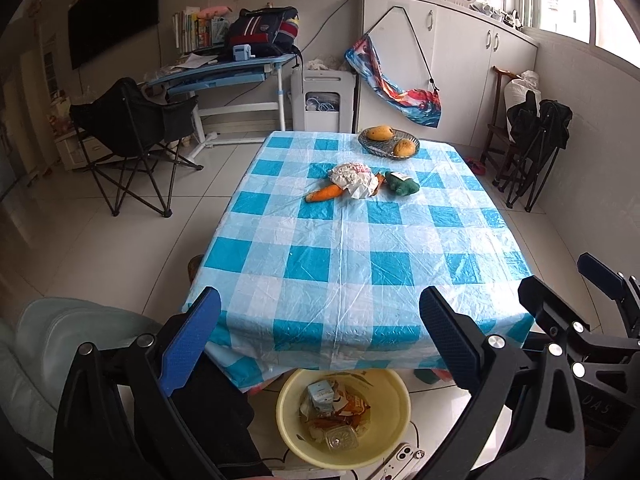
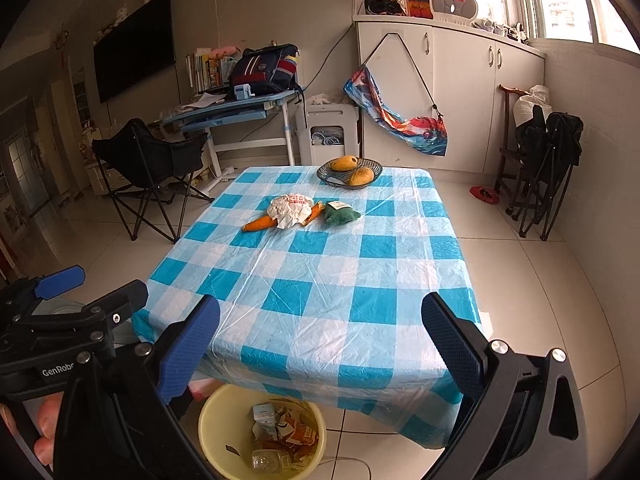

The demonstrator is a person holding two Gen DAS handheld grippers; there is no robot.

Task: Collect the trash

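Two grippers hover at the near edge of the checkered table (image 1: 344, 264), both with fingers spread apart and nothing between them. Below the left gripper (image 1: 320, 344), on the floor, stands a yellow basin (image 1: 288, 432) holding a carton, wrappers and a clear plastic box. Far ahead of the left gripper, a plush carrot (image 1: 325, 193) touches a crumpled white paper wrapper (image 1: 354, 180); just right of it lies a green plush toy (image 1: 402, 184). Beyond them sits a fruit bowl (image 1: 388, 141) with two mangoes. The right gripper (image 2: 320, 348) hangs beside the left one, over the same basin.
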